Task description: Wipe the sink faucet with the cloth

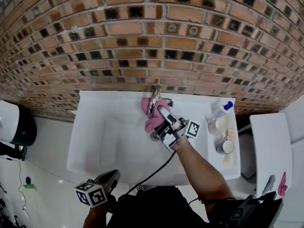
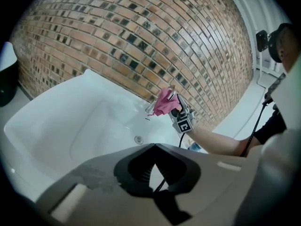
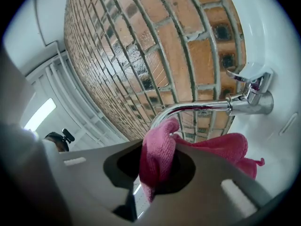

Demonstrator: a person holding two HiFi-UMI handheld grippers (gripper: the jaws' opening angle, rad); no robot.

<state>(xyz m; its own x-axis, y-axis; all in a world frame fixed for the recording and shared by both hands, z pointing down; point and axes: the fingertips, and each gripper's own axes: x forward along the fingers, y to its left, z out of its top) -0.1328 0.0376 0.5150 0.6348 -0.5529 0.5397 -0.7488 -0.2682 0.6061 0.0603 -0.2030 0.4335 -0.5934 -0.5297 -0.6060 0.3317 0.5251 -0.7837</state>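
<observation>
Down close, the left gripper [image 1: 112, 176] hangs just off the near edge of the sink [image 1: 104, 141], its jaws pressed together with nothing between them. Ahead of it, over the basin, the right gripper [image 1: 160, 114] is clamped on the pink cloth [image 3: 157, 157], one fold bunched between its jaws and the rest spilling out beyond. Just past the jaw tips the cloth touches the curved spout of the chrome faucet [image 3: 202, 108], and behind that stands the brick wall [image 1: 142, 37]

Pink microfibre cloth [image 3: 160, 159], bunched, pinched between the jaws of the right gripper [image 1: 167, 123], pressed against the curved chrome faucet [image 3: 202, 108], faucet mounted at the 12 o'clock rim of the white sink [image 1: 95, 127], spout arched toward 6 o'clock.
</observation>
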